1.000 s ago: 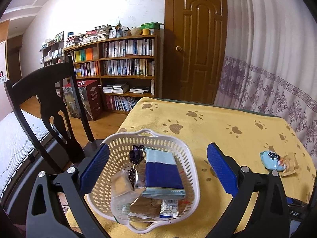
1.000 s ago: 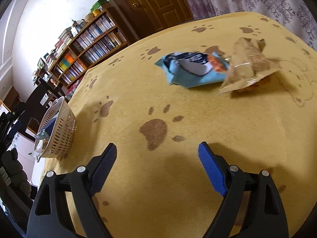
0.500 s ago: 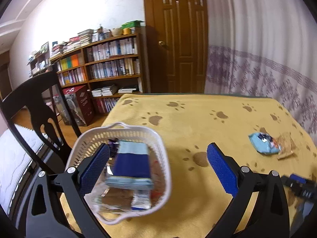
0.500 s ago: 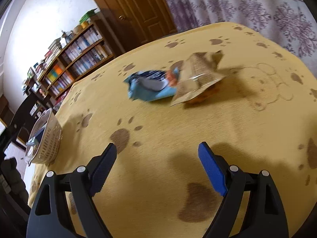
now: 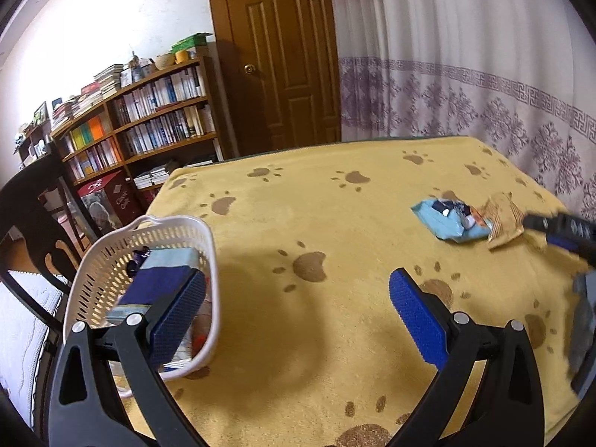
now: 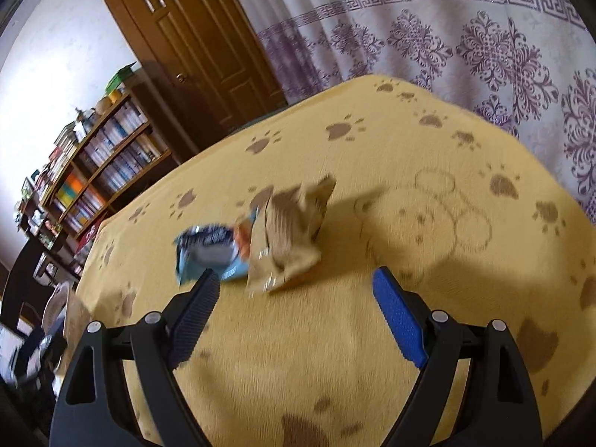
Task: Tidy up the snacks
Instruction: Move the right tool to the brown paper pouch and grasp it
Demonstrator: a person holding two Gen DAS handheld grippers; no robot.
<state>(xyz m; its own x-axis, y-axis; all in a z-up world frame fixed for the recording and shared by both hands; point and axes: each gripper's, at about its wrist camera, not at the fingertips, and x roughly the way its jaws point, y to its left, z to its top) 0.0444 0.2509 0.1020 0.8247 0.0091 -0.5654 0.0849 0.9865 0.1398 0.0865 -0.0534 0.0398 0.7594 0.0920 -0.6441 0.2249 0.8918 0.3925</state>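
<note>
On the table with its yellow paw-print cloth, a white basket already held several snacks. Well away from the basket, a blue packet and a tan packet lay touching. The right gripper hovered just short of them, fingers wide apart and empty. The left gripper waited beside the basket, also spread. A clean grasp probably meant straddling one packet only.

White basket w/ snacks at left, left gripper fingers apart, blue packet far right.
</note>
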